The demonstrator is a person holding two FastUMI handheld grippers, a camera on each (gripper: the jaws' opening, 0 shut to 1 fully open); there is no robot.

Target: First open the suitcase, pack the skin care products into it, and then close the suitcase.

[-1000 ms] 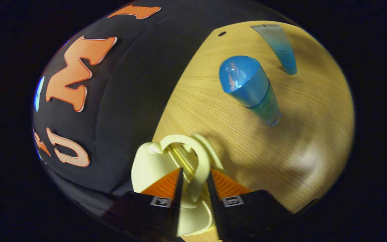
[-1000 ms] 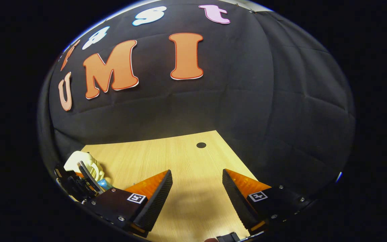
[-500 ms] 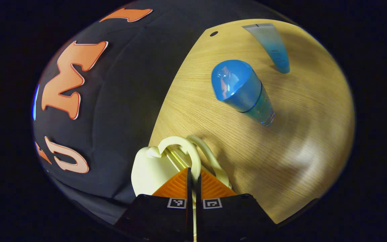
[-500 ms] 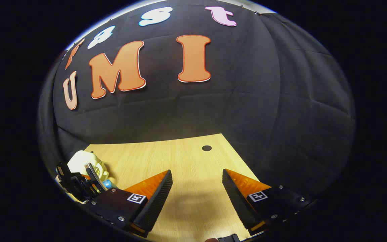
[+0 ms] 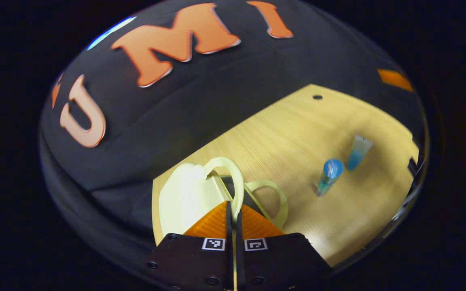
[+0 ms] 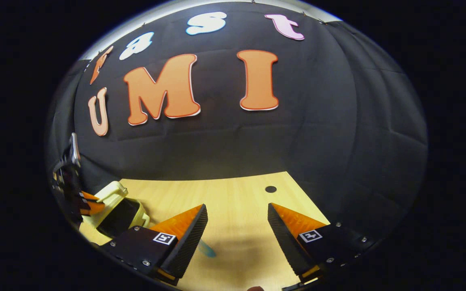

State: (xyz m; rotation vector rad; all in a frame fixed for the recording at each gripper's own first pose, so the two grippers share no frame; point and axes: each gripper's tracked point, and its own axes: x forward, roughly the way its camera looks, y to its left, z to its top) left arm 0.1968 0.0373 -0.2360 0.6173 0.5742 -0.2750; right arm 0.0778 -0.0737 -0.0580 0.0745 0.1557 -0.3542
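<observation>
Lid [image 5: 184, 194] lifted, tongs [image 5: 231, 210] clamping handle [image 5: 233, 182]

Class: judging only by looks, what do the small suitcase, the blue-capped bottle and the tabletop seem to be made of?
Suitcase: probably moulded plastic, pale cream, smooth with a soft sheen and rounded handles.
Bottle: likely clear plastic or glass, see-through tinted body, glossy blue cap with a highlight.
Tabletop: wood or wood-look laminate, light, fine straight grain lines, matte.
</observation>
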